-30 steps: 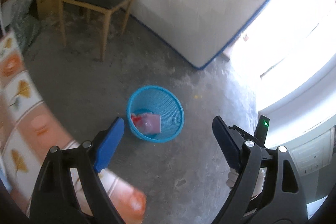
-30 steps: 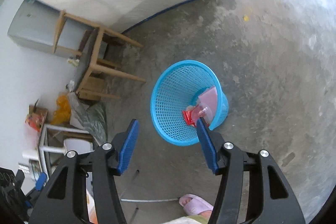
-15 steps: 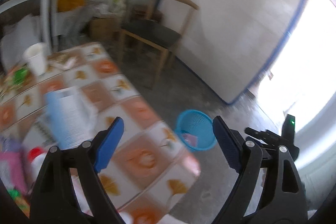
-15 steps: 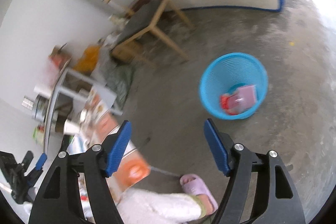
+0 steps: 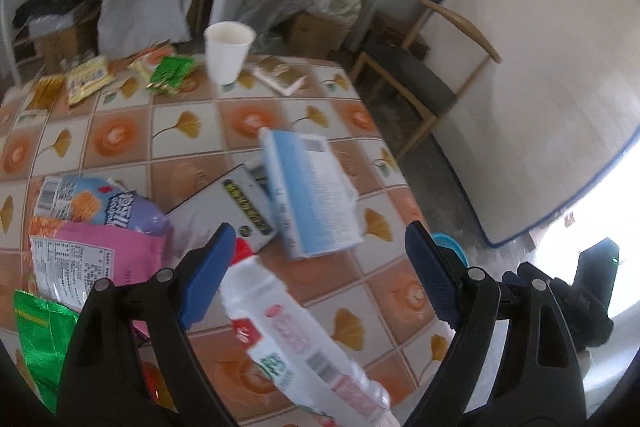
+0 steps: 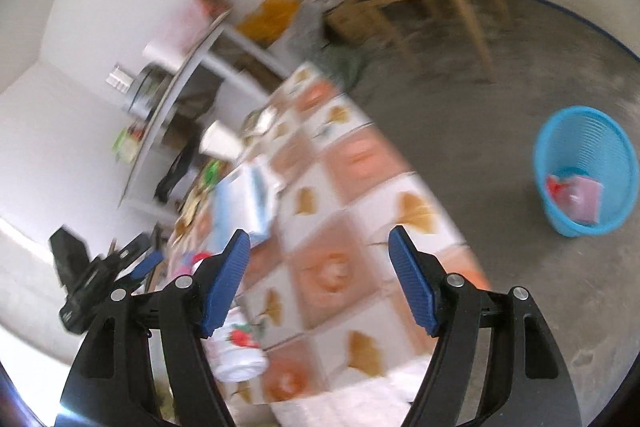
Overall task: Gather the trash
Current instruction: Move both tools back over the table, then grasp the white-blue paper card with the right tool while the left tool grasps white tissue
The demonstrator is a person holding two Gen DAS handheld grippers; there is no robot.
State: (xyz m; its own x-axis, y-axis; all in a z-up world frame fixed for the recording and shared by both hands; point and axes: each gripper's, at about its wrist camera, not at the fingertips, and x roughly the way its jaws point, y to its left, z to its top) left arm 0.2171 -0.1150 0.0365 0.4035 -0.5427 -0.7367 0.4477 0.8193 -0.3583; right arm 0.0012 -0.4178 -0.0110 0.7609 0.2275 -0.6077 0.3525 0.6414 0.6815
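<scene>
Both claws gape, empty: left claw point(image 5: 320, 275) over the cluttered table point(image 5: 120, 131).

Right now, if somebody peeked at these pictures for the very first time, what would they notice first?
Probably the messy table with its orange flower-tile cloth, covered in snack wrappers, a blue box in the middle and a plastic bottle lying between the open fingers of the left hand-held gripper. Next, the white paper cup standing at the far edge. On the floor beside the table sits a bright blue basket with some trash already inside.
</scene>
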